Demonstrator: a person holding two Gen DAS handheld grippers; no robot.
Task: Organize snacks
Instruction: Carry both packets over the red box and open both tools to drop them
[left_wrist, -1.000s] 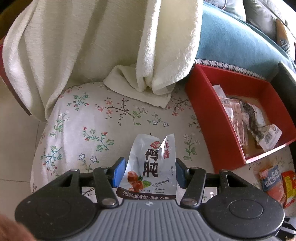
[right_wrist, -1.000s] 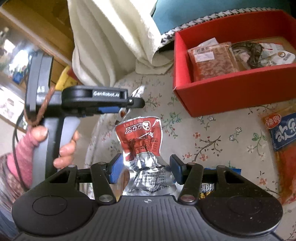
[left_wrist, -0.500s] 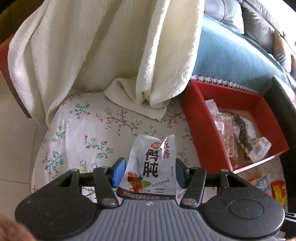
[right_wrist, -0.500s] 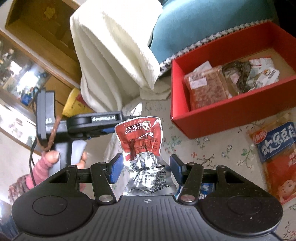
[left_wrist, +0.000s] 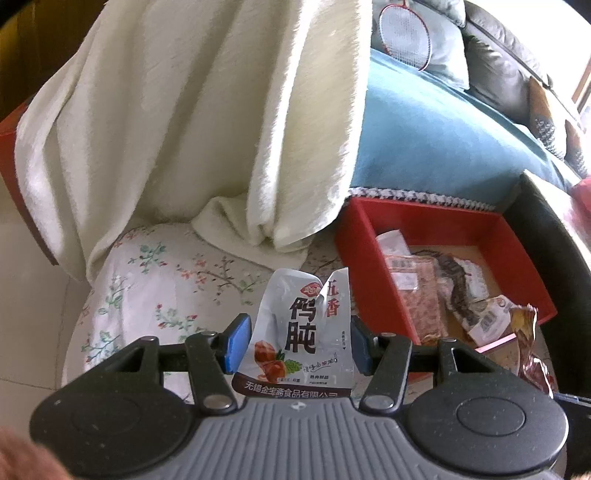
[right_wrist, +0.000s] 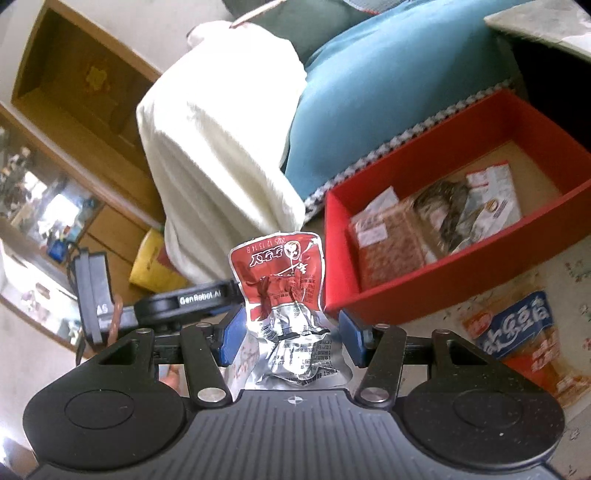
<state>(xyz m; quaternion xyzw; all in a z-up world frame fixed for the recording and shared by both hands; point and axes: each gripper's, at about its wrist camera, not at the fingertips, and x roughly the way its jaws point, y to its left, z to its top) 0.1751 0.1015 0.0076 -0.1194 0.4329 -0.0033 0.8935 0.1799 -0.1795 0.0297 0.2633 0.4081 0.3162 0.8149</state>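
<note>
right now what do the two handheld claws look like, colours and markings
Both claws, left and right, look alike: ribbed grey body, black speckled round housings, black link arms with silver rivets, and blue pads. Seen from the right wrist view, the left claw's black side reads "GenRobot.AI", with a black block marked "A5" and a dark cable beside it.

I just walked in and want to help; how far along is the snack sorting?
Partly done. A few packets already lie in the red box. In hand: the left tool grips a silver snack pouch, the right tool a red and silver pouch, both lifted clear of the floral cushion. Left: at least the orange and blue bag beside the box.
</note>
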